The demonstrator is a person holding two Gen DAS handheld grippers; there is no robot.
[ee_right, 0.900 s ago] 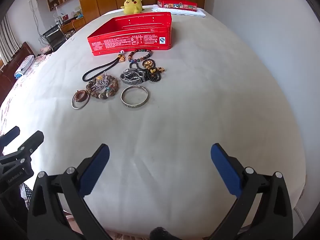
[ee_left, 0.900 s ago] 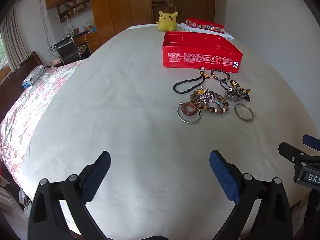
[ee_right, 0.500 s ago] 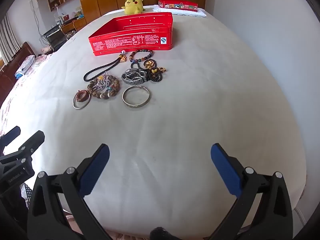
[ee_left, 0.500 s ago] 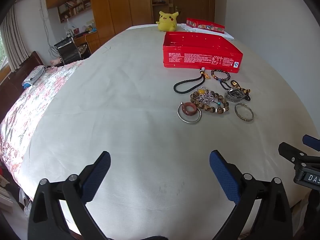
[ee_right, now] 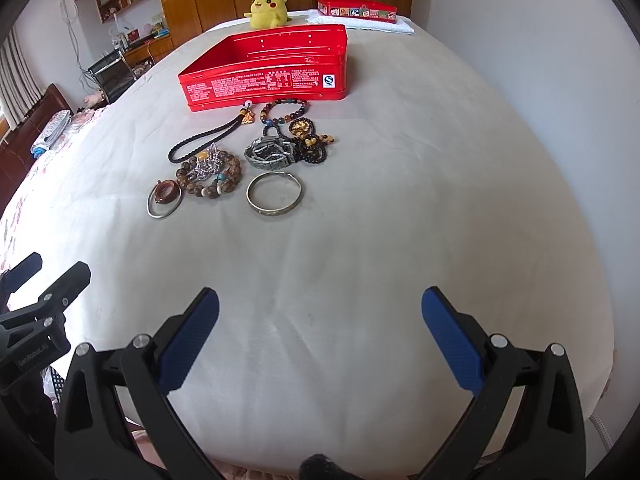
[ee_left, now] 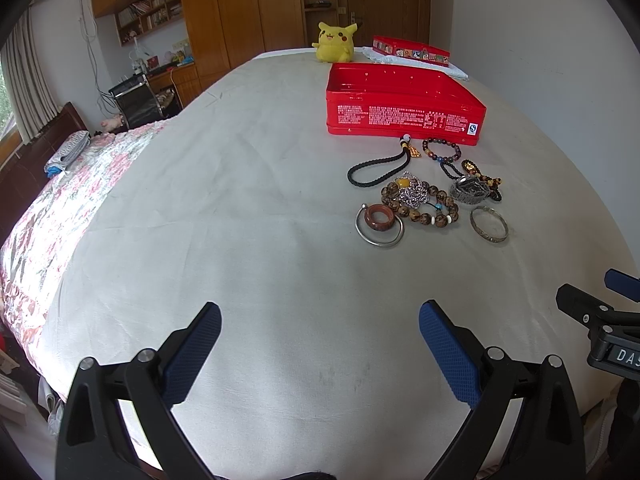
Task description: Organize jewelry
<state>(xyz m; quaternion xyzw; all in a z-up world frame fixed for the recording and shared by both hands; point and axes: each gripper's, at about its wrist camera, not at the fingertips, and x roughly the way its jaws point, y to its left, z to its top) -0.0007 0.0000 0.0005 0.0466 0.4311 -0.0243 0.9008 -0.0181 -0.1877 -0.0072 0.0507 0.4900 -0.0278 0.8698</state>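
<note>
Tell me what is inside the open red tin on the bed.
The red tin shows only its bare red inner walls in both wrist views; no jewelry is visible inside. Its near wall hides the floor, so the bottom cannot be checked. The beaded bracelet lies outside, in front.

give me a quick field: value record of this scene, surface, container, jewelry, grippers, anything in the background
surface: bed with a pale sheet
container: open red tin, looks empty, beyond the jewelry
jewelry: all on the sheet, none in the tin; black cord loop, wooden bead bracelet, engraved silver bangle, thin silver bangle with a brown ring lying inside it, dark bead bracelet
left hand-held gripper: open, holding nothing, short of the jewelry
right hand-held gripper: open, holding nothing
background: yellow plush toy, second red tin on a white towel
</note>
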